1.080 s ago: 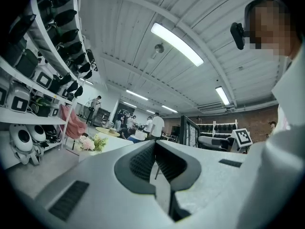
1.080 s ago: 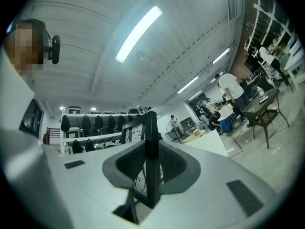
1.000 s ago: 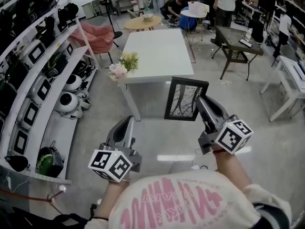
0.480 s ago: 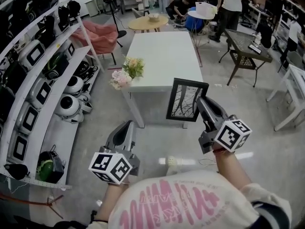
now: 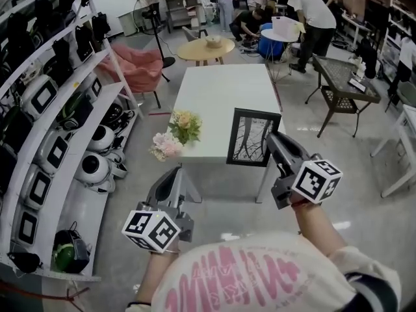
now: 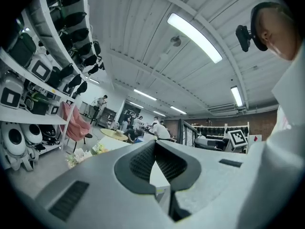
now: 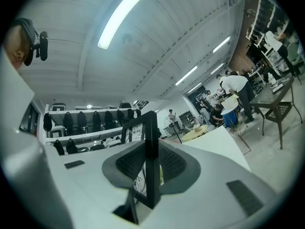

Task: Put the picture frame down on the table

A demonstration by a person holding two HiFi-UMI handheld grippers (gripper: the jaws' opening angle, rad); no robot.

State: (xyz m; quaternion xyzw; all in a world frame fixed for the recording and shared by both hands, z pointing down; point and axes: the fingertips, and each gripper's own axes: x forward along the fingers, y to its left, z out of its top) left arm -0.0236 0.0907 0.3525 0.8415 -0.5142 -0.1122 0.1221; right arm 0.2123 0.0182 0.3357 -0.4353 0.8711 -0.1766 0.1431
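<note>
Frame [image 5: 253, 137], one, clamped in right gripper [image 5: 269, 138]; left gripper [image 5: 175, 171] closed, empty; one table [image 5: 224, 96].

Busy workshop room, grey floor [image 5: 356, 169].
We see white shelving [image 5: 62, 119] along the left, a white table [image 5: 227, 90] mid-floor, pink chair [image 5: 140, 67], round wooden table [image 5: 206, 47], dark mesh table [image 5: 344, 77] at right, strip lights [image 6: 193, 30] overhead.

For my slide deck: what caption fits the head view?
Right gripper holds a black picture frame upright near the white table; left gripper empty.
</note>
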